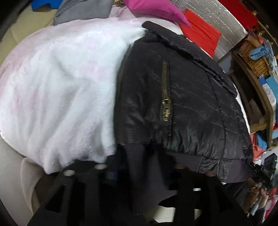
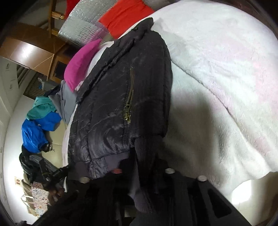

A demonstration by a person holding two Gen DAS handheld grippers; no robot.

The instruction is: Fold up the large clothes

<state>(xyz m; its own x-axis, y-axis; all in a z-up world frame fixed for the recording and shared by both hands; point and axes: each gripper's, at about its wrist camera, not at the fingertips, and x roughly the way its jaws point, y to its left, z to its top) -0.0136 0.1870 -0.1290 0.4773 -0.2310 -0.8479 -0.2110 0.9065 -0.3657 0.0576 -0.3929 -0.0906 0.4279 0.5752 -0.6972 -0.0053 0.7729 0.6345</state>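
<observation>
- Black quilted fabric fills the middle of both views: we see a padded jacket point(image 1: 182, 97) lying on a fluffy white blanket point(image 1: 66, 90) that has faint pink patches.
- We hold the left gripper point(image 1: 139, 175) at the jacket's ribbed hem point(image 1: 132, 153); the dark knit runs down between its fingers, so we read them as closed narrowly on that hem.
- We hold the right gripper point(image 2: 144, 175) at the same lower edge of the jacket point(image 2: 121, 97), where ribbed cloth also drops between its fingers, gripped close.
- A brass zip point(image 1: 166, 97) runs up the jacket's front panel, its pull hanging near the lower end.
- The jacket's collar end points away from us, toward a magenta cushion point(image 1: 156, 8) and a red cushion point(image 1: 201, 33).
- Behind the red cushion stands a sheet of silver foil padding point(image 1: 224, 22).
- In the left wrist view a wicker basket point(image 1: 253, 57) sits on a wooden shelf at the right edge.
- In the right wrist view a blue garment point(image 2: 36, 132) and a teal garment point(image 2: 41, 107) lie on the pale floor point(image 2: 13, 156), beside a grey cloth point(image 2: 67, 104) touching the jacket's far side.
- Motion blur softens the gripper fingers in both views.
</observation>
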